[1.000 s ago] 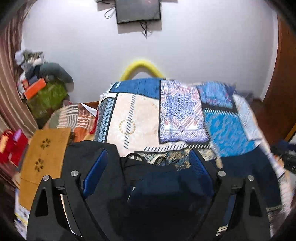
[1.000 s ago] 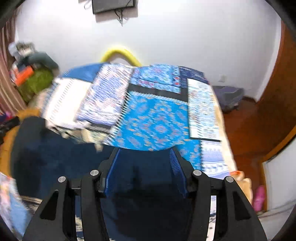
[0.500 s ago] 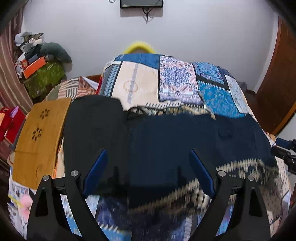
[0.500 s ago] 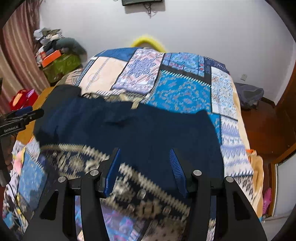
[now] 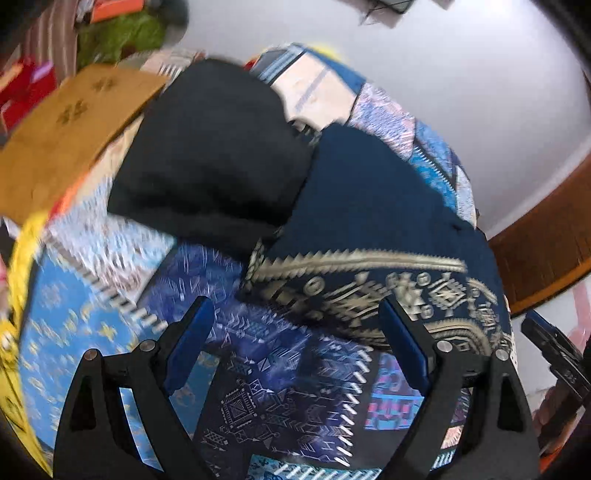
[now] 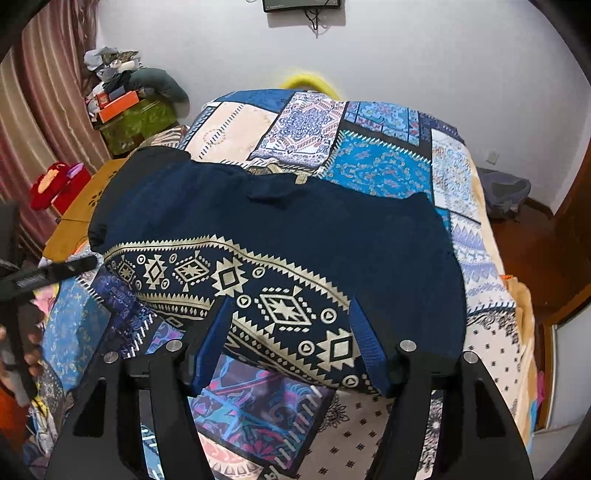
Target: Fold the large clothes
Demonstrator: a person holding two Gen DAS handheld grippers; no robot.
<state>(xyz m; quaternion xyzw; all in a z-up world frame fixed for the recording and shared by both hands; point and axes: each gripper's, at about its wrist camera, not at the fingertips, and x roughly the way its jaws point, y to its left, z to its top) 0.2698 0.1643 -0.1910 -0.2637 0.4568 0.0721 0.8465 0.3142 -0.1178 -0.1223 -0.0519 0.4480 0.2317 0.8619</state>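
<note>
- Navy garment (image 6: 295, 225) with a gold geometric band lies spread flat on the bed (image 6: 476, 258), on top of the patchwork bedspread (image 6: 376, 166).
- Long axis runs left-right across the bed in the right wrist view; the patterned band (image 6: 236, 280) runs along the near edge, plain navy toward the far wall.
- Black garment (image 5: 218, 155) sits at the navy one's far-left end, edges touching or overlapping; can't tell which.
- Right tool (image 6: 291, 345): jaws are opening, near patterned edge of the navy garment between the blue pads, pads not visibly pressing on it.
- Left tool (image 5: 295, 343): jaws spread wide, nothing pinched; it hovers over bare bedspread just in front of the garment's near-left corner. View is motion-blurred.
- Left tool also shows at the left edge of the right wrist view, with part of a hand (image 6: 22, 350) on it.
- Wooden worktop (image 6: 79, 218) stands beside the bed on the left.
- Green box (image 6: 140, 122) in the far-left corner carries an orange box and piled clothes; its inside is not visible.
- Striped curtain (image 6: 44, 96) on the left, wall screen (image 6: 301, 4) at top.
</note>
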